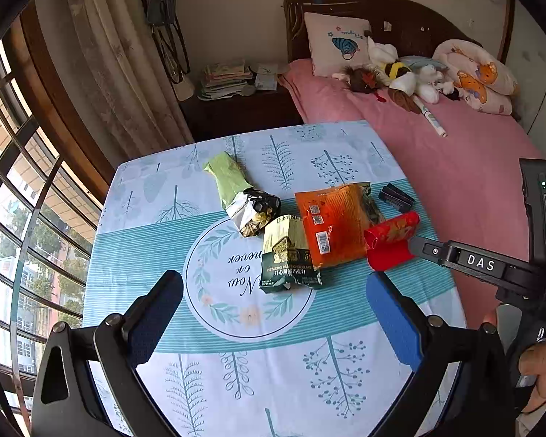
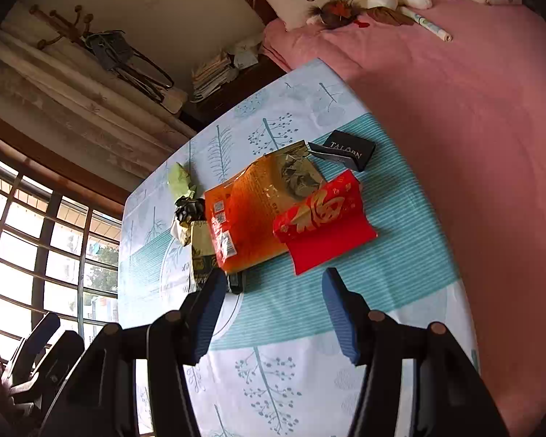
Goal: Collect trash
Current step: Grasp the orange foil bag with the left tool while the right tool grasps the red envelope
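Trash lies in a cluster on the table: a green wrapper (image 1: 227, 178), a crumpled black-and-white wrapper (image 1: 254, 211), a dark green chocolate packet (image 1: 287, 255), an orange packet (image 1: 335, 225) (image 2: 244, 225), a red envelope (image 1: 389, 244) (image 2: 324, 222) and a small black box (image 1: 396, 196) (image 2: 349, 149). My left gripper (image 1: 273, 278) hangs open over the tablecloth, just short of the chocolate packet, with nothing between its fingers. My right gripper (image 2: 275, 276) is open and empty too, on the near side of the red envelope and orange packet.
The table (image 1: 236, 364) wears a blue-and-white leaf-print cloth. A pink bed (image 1: 455, 167) with a pillow and soft toys runs along its right side. A barred window (image 1: 25, 218) and curtain are on the left. A dark nightstand with stacked books (image 1: 225, 80) stands behind. A hand (image 1: 542, 364) holds the right gripper.
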Demonstrator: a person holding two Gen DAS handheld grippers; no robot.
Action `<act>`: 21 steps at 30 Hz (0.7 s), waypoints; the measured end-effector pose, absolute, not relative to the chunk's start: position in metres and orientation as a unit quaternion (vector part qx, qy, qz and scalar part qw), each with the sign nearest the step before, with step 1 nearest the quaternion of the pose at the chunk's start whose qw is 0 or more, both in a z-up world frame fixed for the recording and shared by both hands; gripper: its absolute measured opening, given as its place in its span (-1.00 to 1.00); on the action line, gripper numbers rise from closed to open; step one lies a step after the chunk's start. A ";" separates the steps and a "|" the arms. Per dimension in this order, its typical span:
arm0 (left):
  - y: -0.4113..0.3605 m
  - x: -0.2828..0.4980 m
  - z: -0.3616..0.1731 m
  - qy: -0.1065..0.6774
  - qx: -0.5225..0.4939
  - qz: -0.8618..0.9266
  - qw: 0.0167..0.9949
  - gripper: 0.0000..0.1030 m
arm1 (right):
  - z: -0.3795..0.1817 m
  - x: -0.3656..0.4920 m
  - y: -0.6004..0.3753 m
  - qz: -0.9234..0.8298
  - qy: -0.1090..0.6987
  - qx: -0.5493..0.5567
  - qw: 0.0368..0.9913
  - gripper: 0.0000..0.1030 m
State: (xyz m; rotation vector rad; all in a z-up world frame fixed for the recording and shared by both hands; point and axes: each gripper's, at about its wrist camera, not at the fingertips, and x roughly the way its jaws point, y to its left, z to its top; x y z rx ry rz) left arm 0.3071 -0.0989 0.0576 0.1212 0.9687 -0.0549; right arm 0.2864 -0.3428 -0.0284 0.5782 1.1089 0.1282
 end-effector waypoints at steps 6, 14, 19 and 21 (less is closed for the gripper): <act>-0.129 0.366 0.032 0.494 0.075 -0.019 0.866 0.94 | -0.077 0.353 -0.356 0.054 0.568 0.308 0.761 0.07; -0.171 0.424 -0.004 0.530 0.118 -0.065 0.837 0.94 | -0.121 0.365 -0.372 0.070 0.608 0.318 0.724 -0.21; -0.188 0.458 -0.030 0.556 0.132 -0.096 0.815 0.94 | -0.123 0.359 -0.379 0.115 0.609 0.314 0.719 -0.61; -0.193 0.470 -0.042 0.576 0.127 -0.109 0.800 0.94 | -0.120 0.356 -0.383 0.126 0.605 0.307 0.724 -0.66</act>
